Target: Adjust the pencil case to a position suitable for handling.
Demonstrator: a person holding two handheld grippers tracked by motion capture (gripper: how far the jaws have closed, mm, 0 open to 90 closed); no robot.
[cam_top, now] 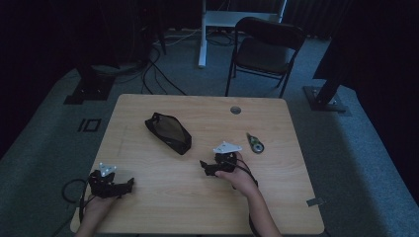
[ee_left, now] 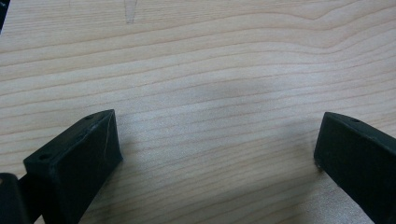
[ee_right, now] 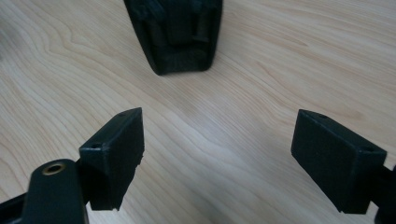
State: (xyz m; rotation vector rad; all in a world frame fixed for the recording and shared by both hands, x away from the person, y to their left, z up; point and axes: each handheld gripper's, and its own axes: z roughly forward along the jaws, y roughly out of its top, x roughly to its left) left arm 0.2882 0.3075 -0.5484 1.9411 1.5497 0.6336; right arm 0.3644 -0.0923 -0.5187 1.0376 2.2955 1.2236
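Note:
A black pouch (cam_top: 168, 133) lies slanted on the wooden table (cam_top: 148, 202), left of the middle. Its near end (ee_right: 177, 35) stands just ahead of my right gripper (ee_right: 217, 154) in the right gripper view. My right gripper (cam_top: 206, 167) is open, close to the table, a short way in front and right of the pouch, with nothing between its jaws. My left gripper (cam_top: 129, 184) rests near the front left corner, and in the left gripper view it (ee_left: 217, 147) is open over bare wood. A small green and black tape dispenser (cam_top: 255, 143) lies to the right of my right hand.
A round cable hole (cam_top: 235, 110) sits near the table's far edge. A dark folding chair (cam_top: 264, 49) and a white desk leg (cam_top: 202, 34) stand beyond the table. Cables trail off the front left corner (cam_top: 74, 192).

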